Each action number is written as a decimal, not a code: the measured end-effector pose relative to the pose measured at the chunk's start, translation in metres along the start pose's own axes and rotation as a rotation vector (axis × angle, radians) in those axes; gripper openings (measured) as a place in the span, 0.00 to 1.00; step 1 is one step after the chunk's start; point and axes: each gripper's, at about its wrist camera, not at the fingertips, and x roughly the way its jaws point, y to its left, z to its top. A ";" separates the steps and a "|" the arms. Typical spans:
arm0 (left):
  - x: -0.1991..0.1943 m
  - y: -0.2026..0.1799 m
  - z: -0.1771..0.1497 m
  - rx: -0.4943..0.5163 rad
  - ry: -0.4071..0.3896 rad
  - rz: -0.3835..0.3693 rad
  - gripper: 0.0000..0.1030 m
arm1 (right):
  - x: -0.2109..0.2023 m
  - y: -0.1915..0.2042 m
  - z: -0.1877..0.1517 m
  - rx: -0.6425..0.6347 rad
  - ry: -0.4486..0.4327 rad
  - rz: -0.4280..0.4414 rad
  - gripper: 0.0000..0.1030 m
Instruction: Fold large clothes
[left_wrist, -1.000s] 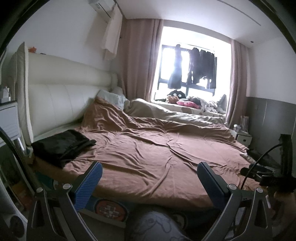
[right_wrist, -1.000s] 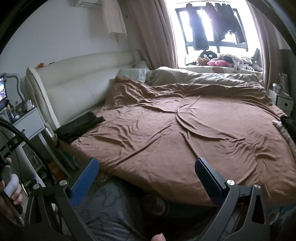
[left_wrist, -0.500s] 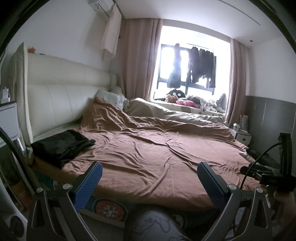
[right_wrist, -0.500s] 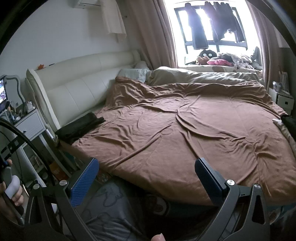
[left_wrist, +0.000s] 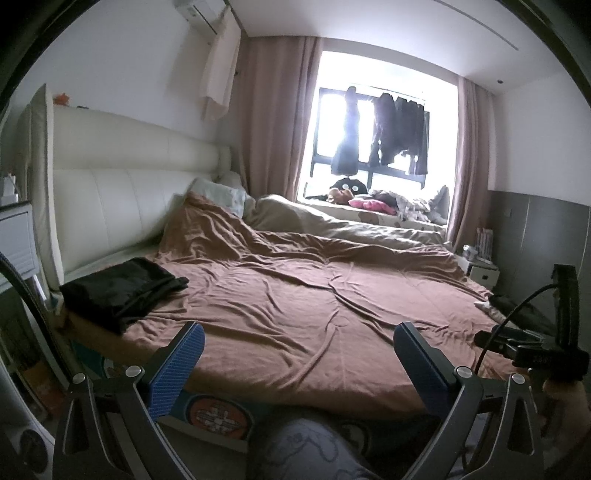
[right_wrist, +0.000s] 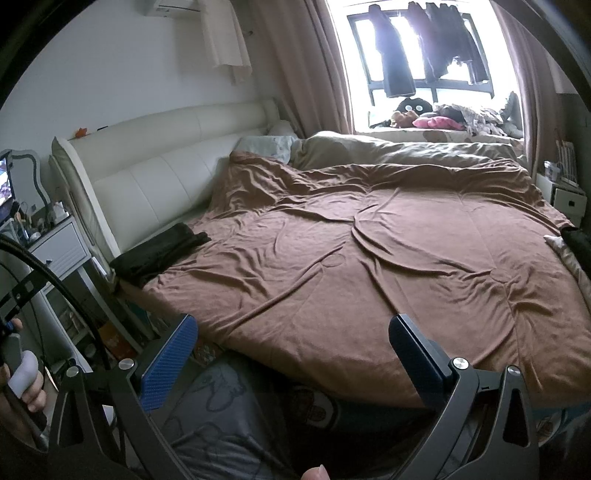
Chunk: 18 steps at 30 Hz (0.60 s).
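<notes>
Black garment (left_wrist: 120, 291) lies folded at bed's near-left corner, by headboard (left_wrist: 122, 192), on brown cover (left_wrist: 314, 302). Judged done, or near done; other dark clothes at right bed edge (left_wrist: 517, 310) prob. left to fold. Left hand-held gripper (left_wrist: 295, 354) spread wide, pinching nothing, above bed's near edge. Right hand-held gripper (right_wrist: 291, 350) same: fingers apart, empty. Bed cover wrinkled, no garment laid out mid-bed. Room: window (left_wrist: 369, 147) w/ hung clothes, curtains, AC unit (left_wrist: 199, 14), nightstand (right_wrist: 62, 251).

brown bedspread (left_wrist: 295, 302), black folded garment (left_wrist: 118, 291), blue fingers (left_wrist: 177, 369)
</notes>
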 end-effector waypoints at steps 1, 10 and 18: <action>0.000 -0.001 0.000 0.001 0.000 0.004 1.00 | 0.000 0.000 0.000 0.001 0.002 0.000 1.00; 0.001 0.000 0.000 0.003 -0.002 0.002 1.00 | 0.002 0.001 0.000 0.005 0.006 -0.001 1.00; 0.000 0.001 0.000 0.018 0.003 -0.001 1.00 | 0.004 0.001 -0.001 0.009 0.013 -0.003 1.00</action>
